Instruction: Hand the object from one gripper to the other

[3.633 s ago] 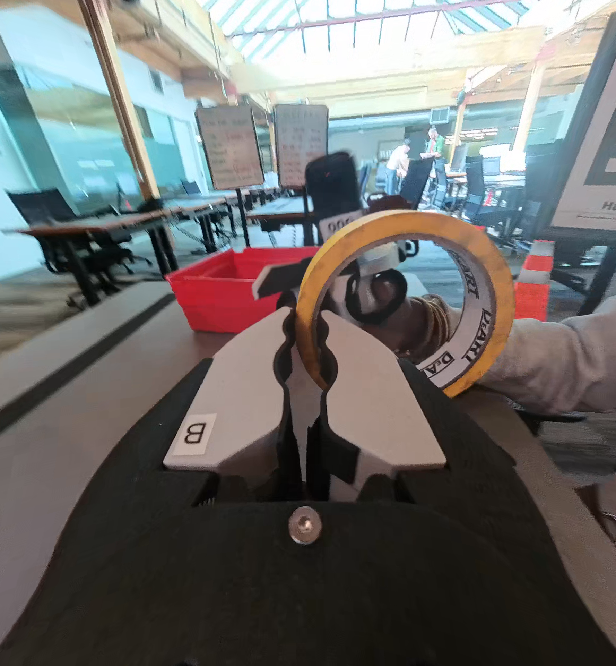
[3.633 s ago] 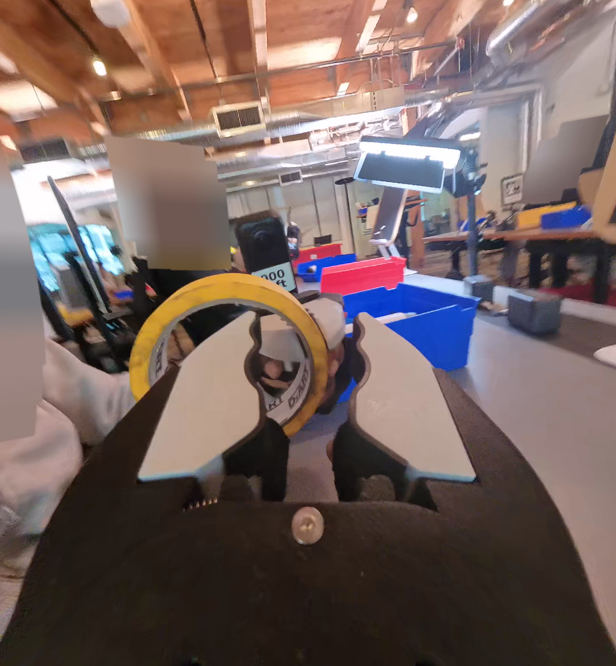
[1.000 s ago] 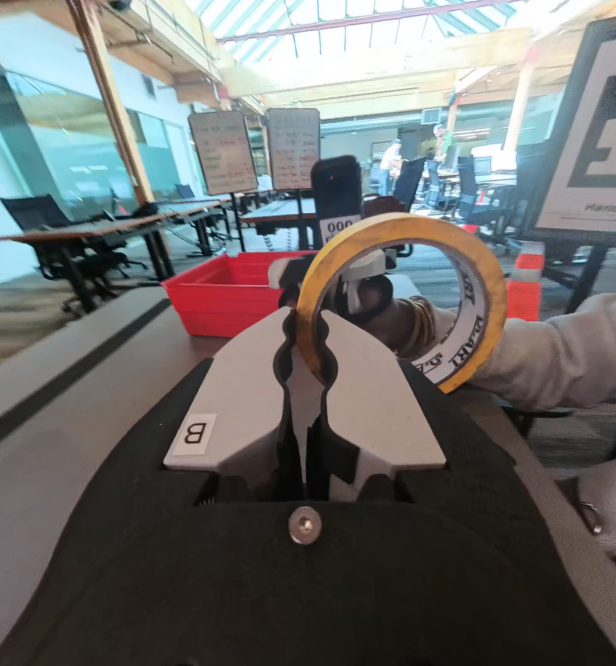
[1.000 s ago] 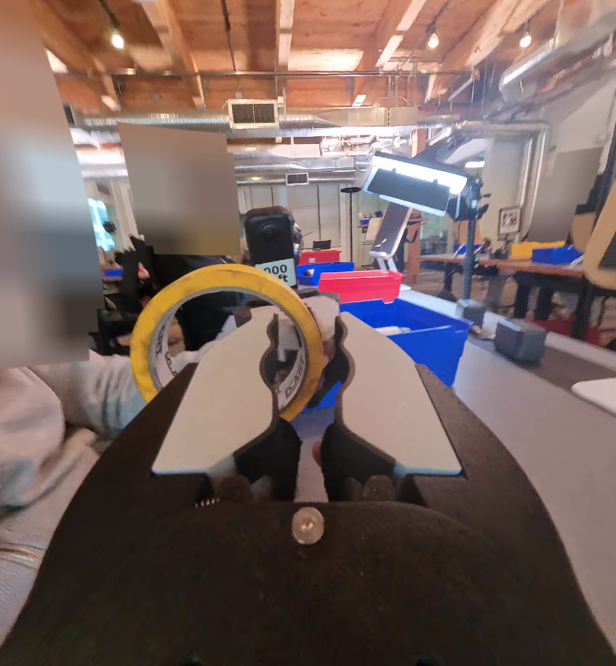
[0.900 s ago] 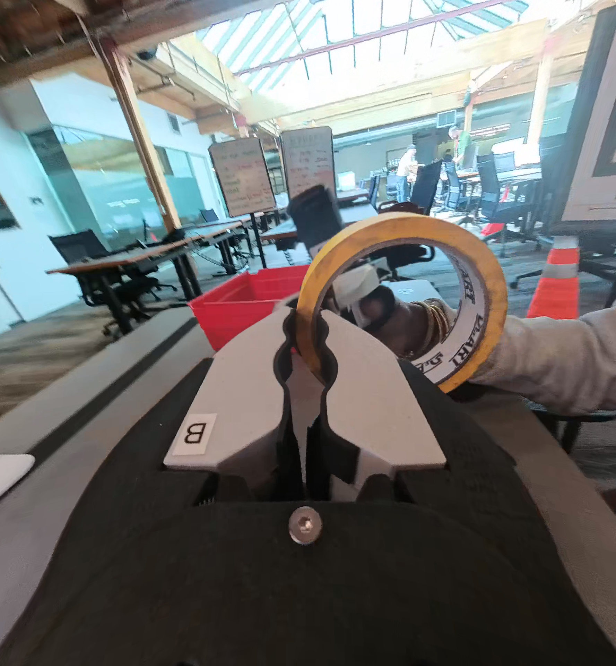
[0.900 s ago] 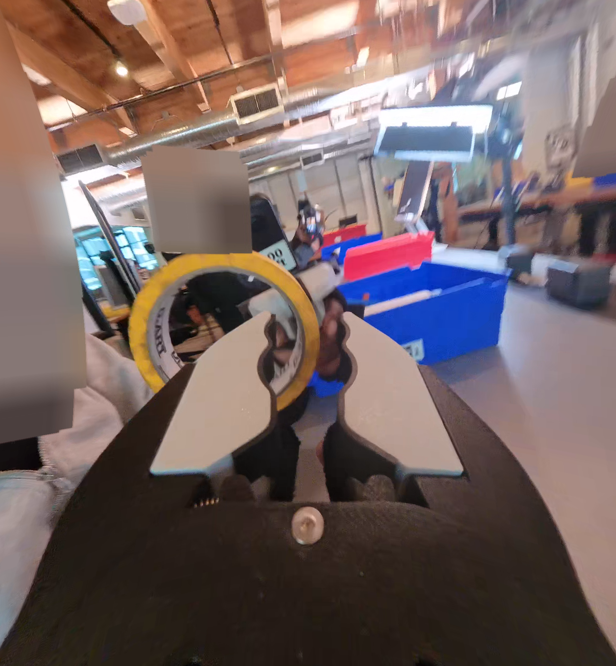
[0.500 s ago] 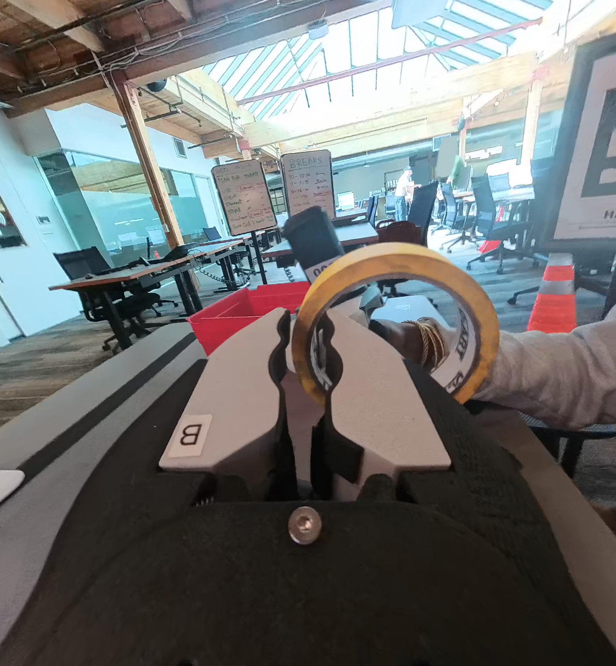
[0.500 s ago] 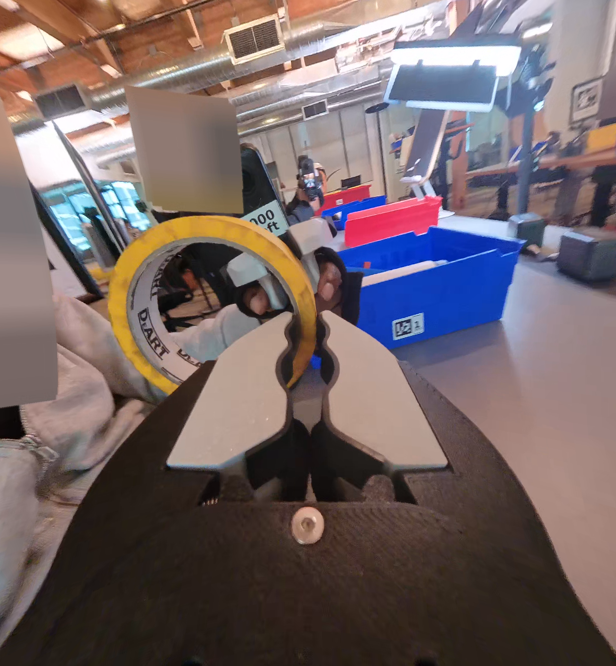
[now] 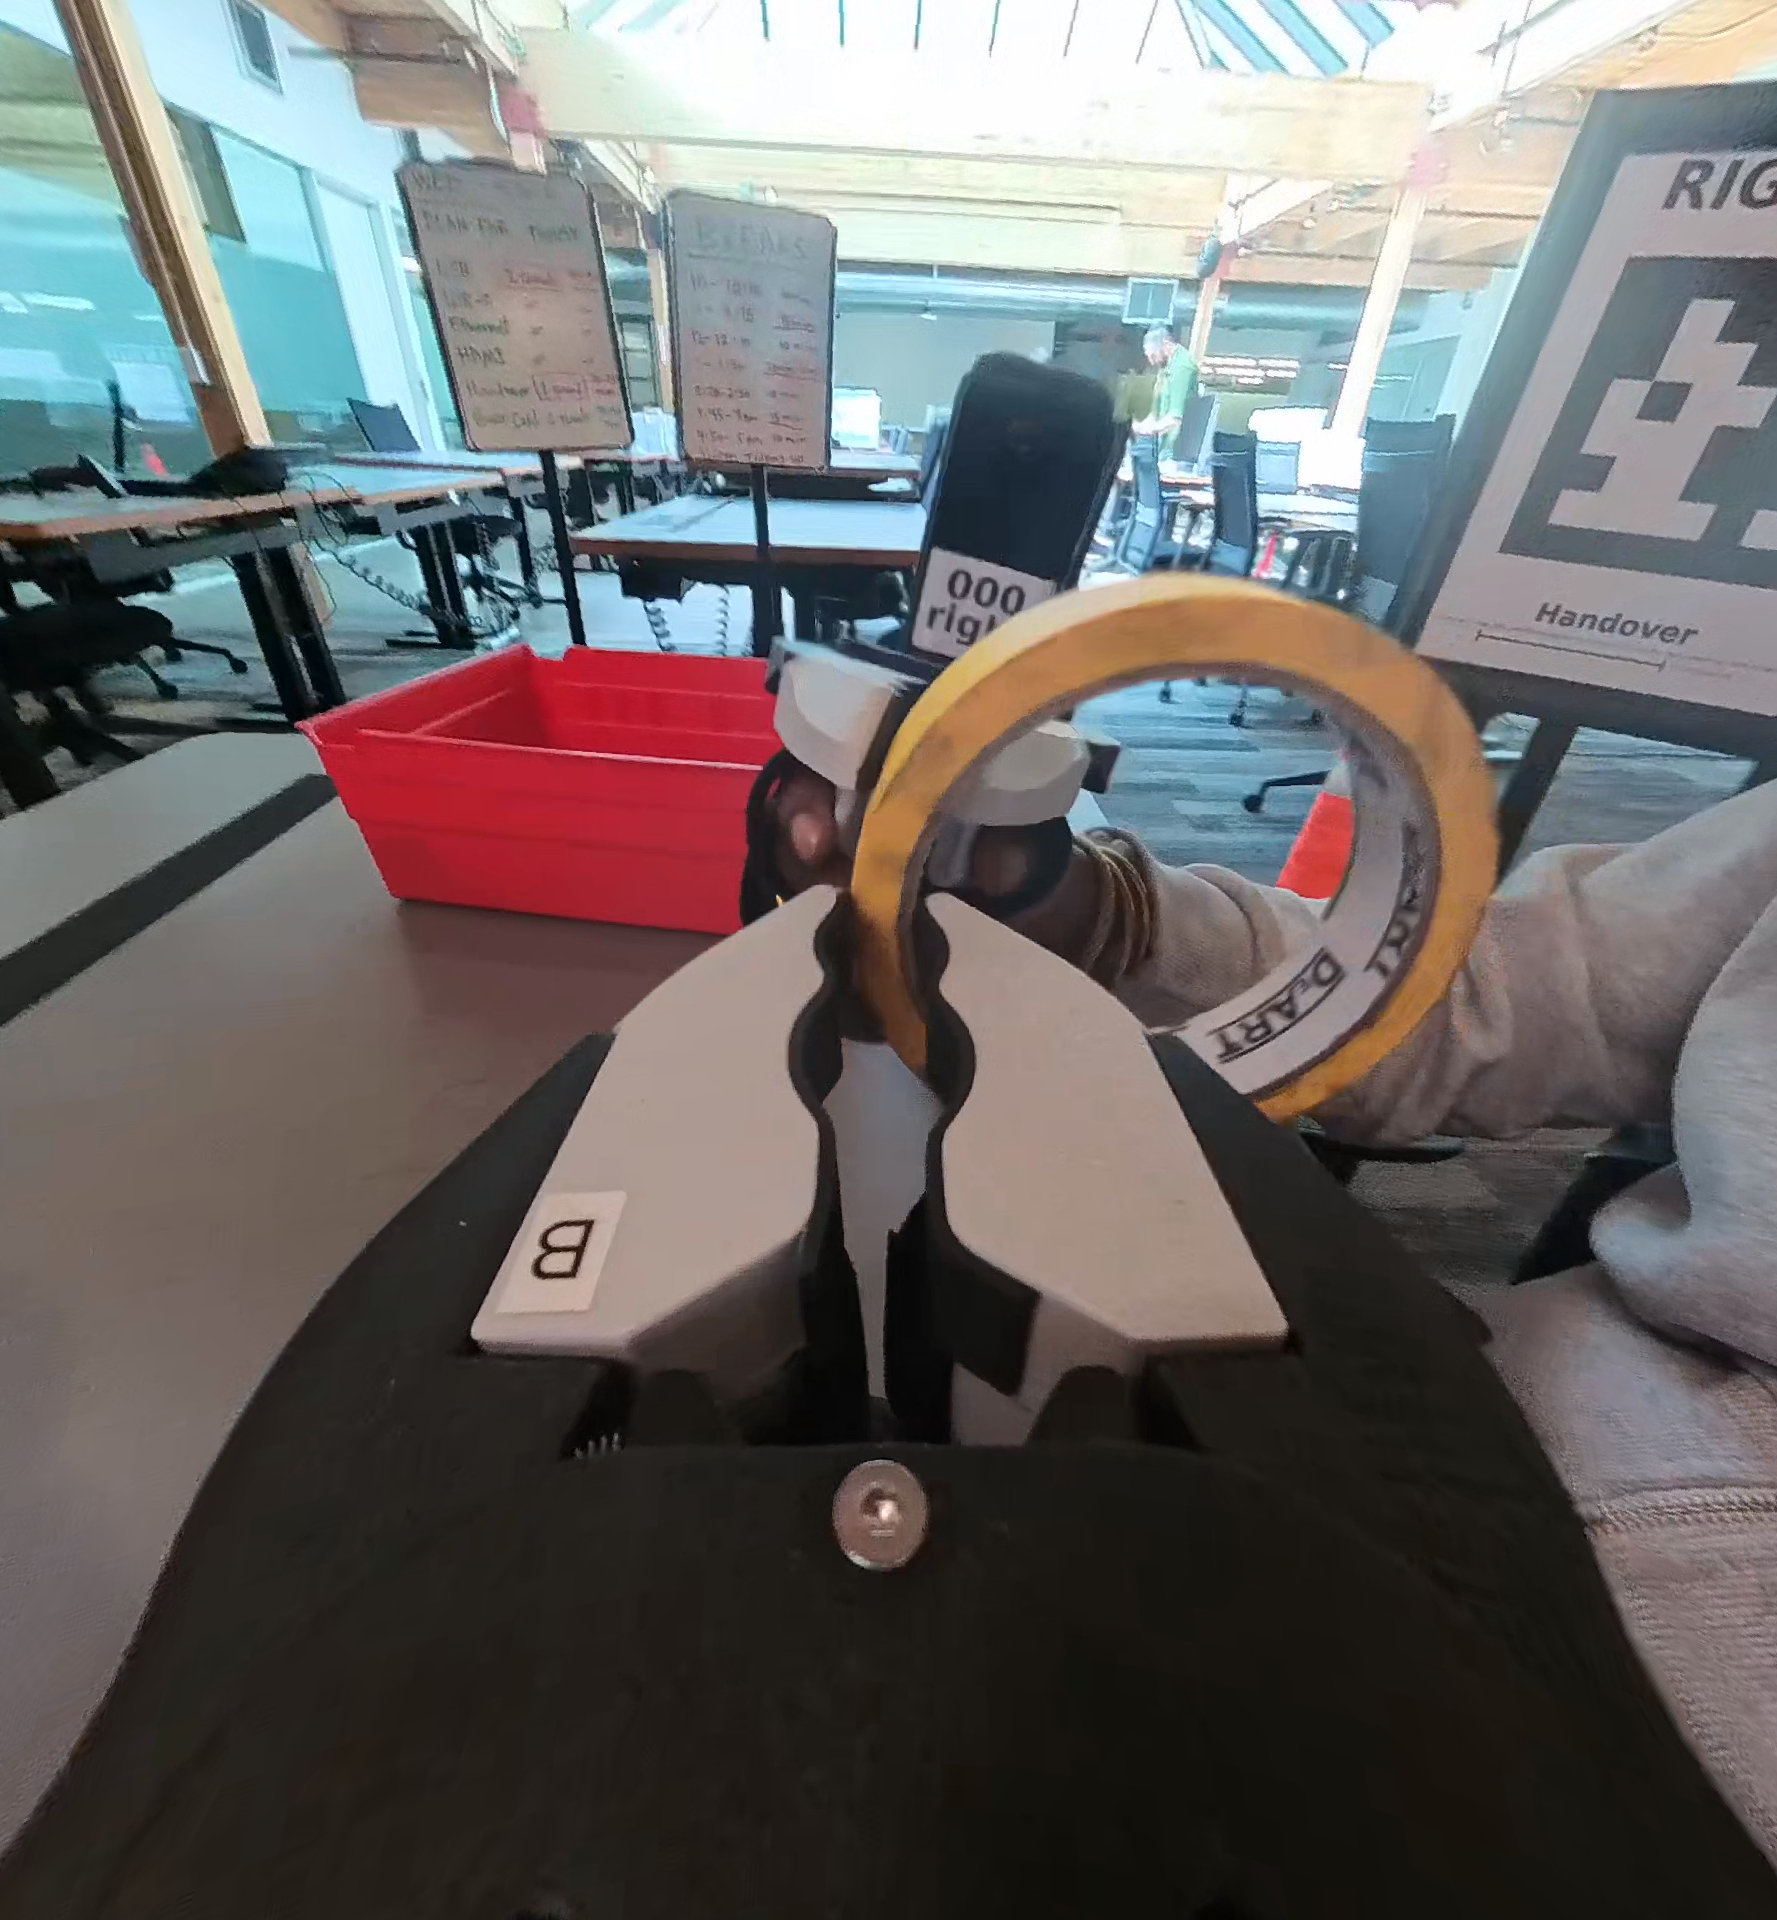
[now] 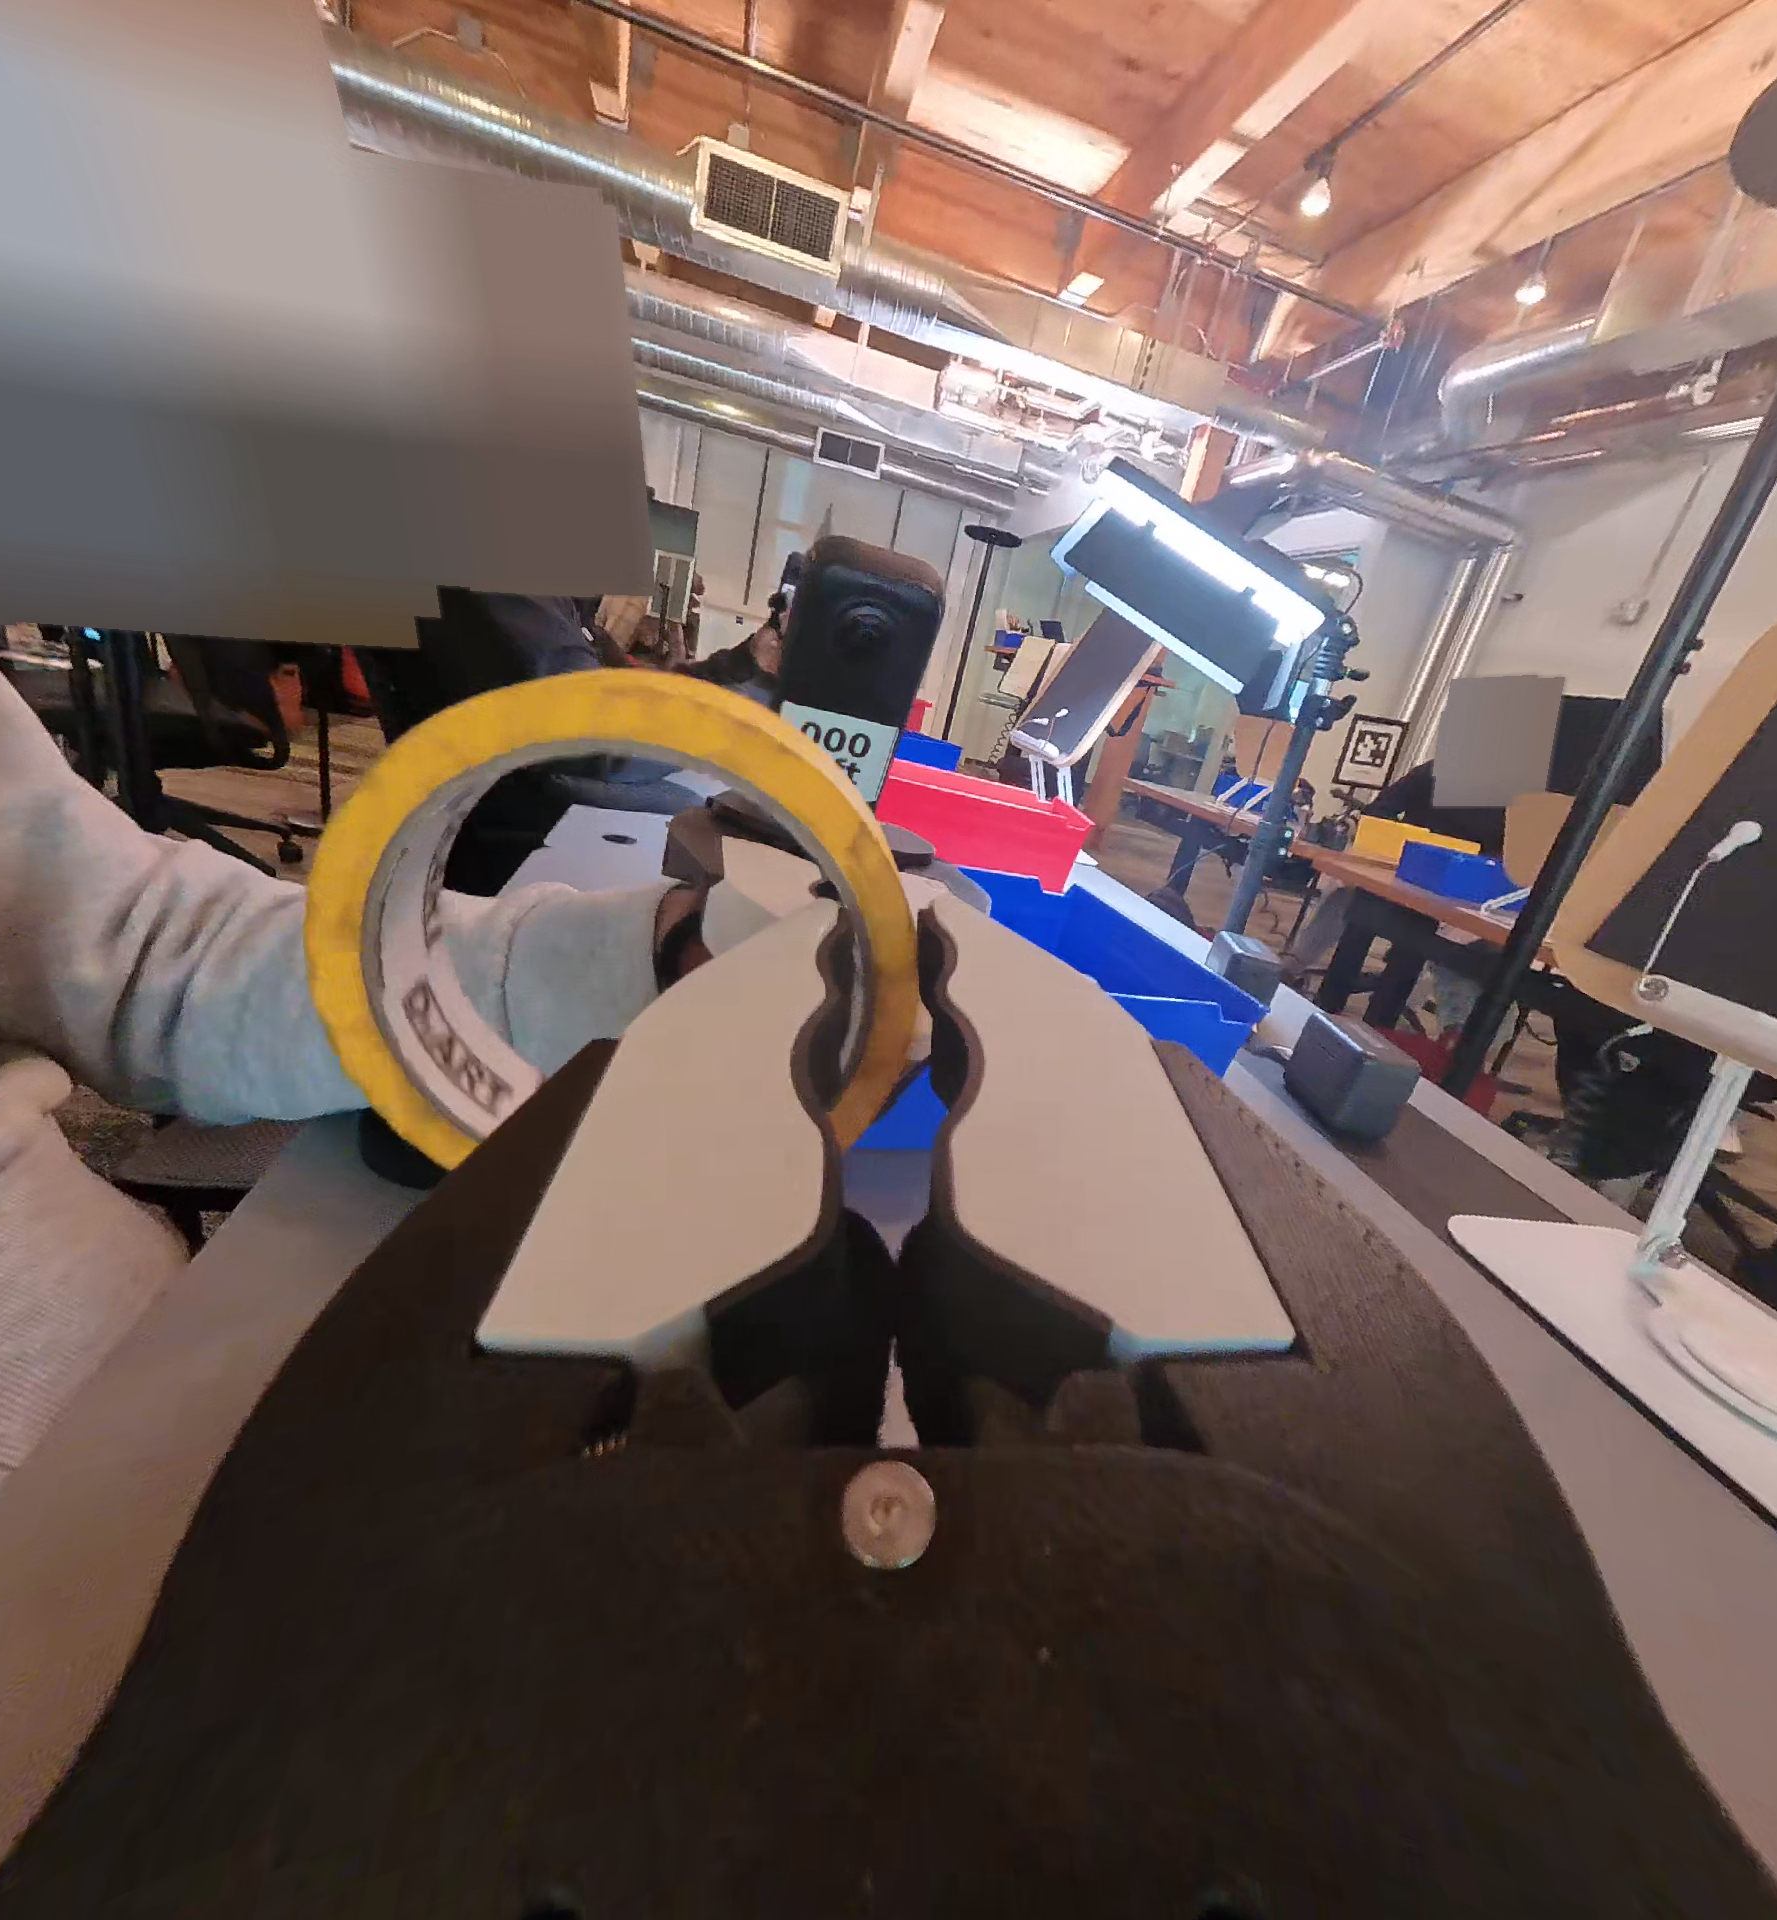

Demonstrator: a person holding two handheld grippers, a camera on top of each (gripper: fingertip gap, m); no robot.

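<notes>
We had the yellow ring-shaped roll of tape (image 9: 1175, 831) up in the air above the grey table (image 9: 188, 1039), pinched at once by both grippers. Left gripper (image 9: 882, 914) jaws were clamped narrow on its rim; right gripper (image 10: 879, 925) jaws likewise gripped the rim. A red plastic bin (image 9: 551, 790) sat on the table behind.

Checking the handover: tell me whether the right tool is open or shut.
Shut on the yellow tape roll: the right tool has both fingers pressed against the roll's rim. The left tool grips it too.
</notes>
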